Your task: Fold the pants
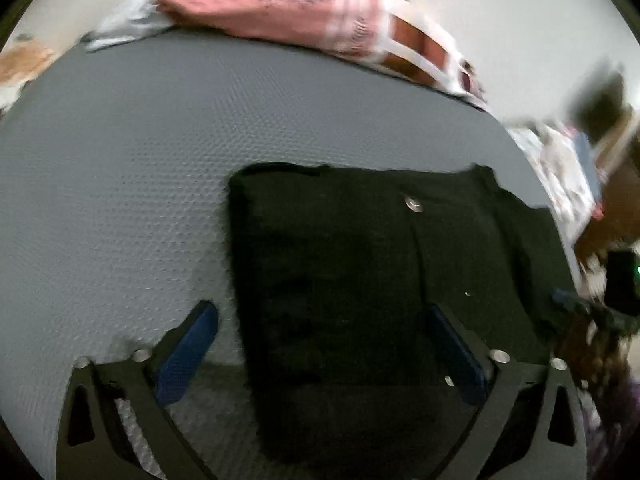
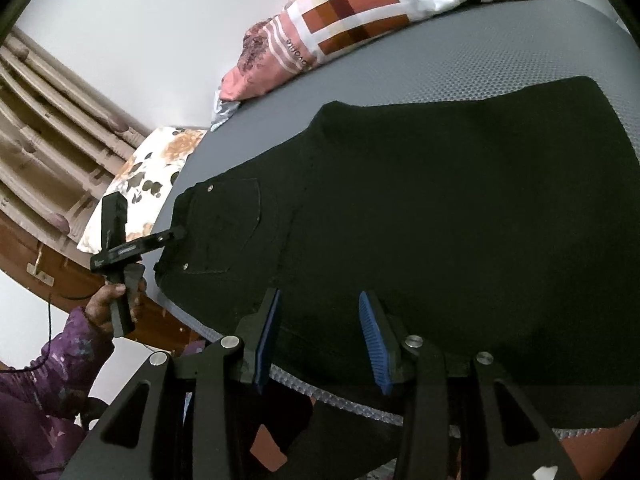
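The black pants [image 2: 420, 216] lie flat on the grey mattress [image 1: 120, 168], already folded along their length, so that one back pocket [image 2: 228, 228] faces up near the waist end. In the right wrist view this waist end is at the left, and the rest of the cloth spreads wide to the right.

The left gripper [image 1: 320, 344] hovers over the waist end with its blue pads [image 1: 188, 356] set wide apart. One pad is over the bare mattress, the other over the cloth, and nothing is held between them. In the right wrist view a hand [image 2: 116, 300] carries this gripper beside the waistband.

The right gripper [image 2: 320, 340] is at the near edge of the pants, its fingers about half open. The cloth lies under them; I cannot see that they pinch it.

I judge that the lengthwise fold is done and the crosswise fold is now in preparation. The next move probably asks both grippers to take one end by its two corners, lift it low, and lay it evenly over the other end.

A pink cloth [image 1: 272, 4] and a checked pillow [image 2: 360, 4] lie at the far side, well apart from the pants.
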